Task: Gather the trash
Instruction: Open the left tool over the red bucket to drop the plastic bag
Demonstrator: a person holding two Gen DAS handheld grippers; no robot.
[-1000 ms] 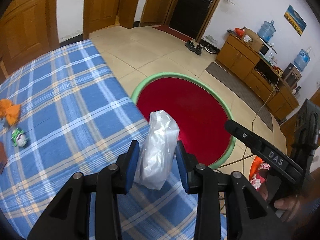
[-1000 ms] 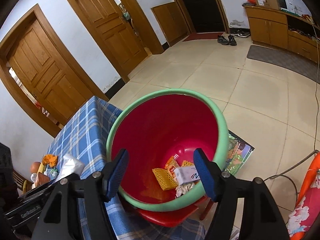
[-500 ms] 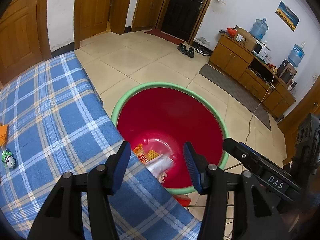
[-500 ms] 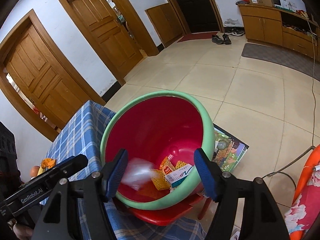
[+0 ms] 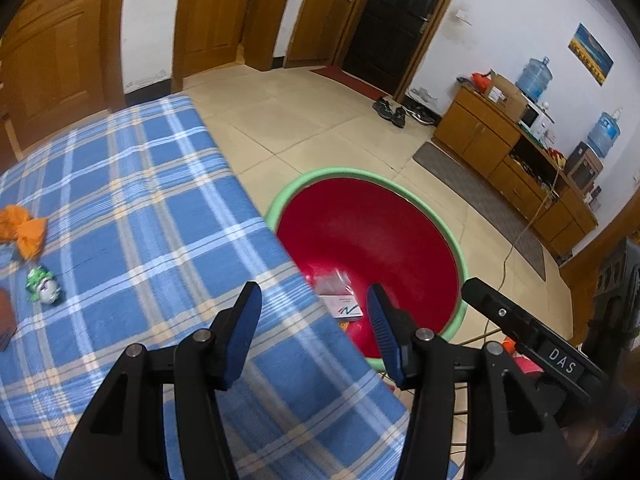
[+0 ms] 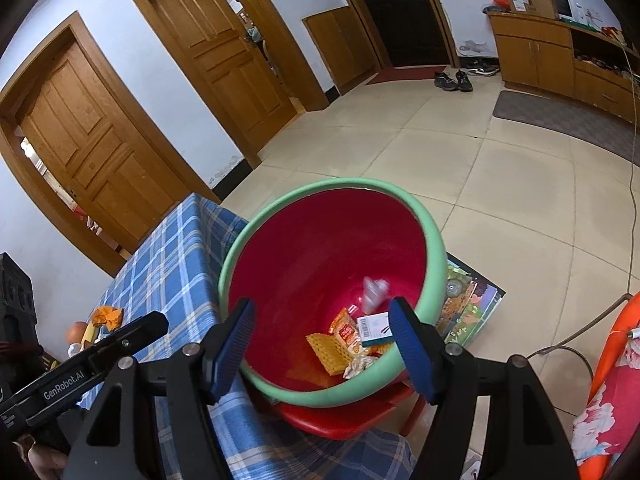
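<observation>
Left claw (image 5: pixel 312 320) has just spread its jaws and now hangs released, nothing between the blue pads; a second ago it pinched the crumpled clear plastic bag (image 6: pixel 374 290), which I now see, blurred, inside the red basin with the green rim (image 6: pixel 436 256), centre frame, among wrappers

Right claw (image 6: pixel 320 334) released too, over the basin

One piece binned; I judge the orange scrap (image 5: pixel 26 232) and the small green-and-white wrapper (image 5: pixel 42 286), on the blue checked bench (image 5: pixel 132 216) at left, come next

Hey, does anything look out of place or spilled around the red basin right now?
No spill: the wrappers lie inside the red basin. One oddity: a picture book lies on the floor, half tucked under the basin.
</observation>
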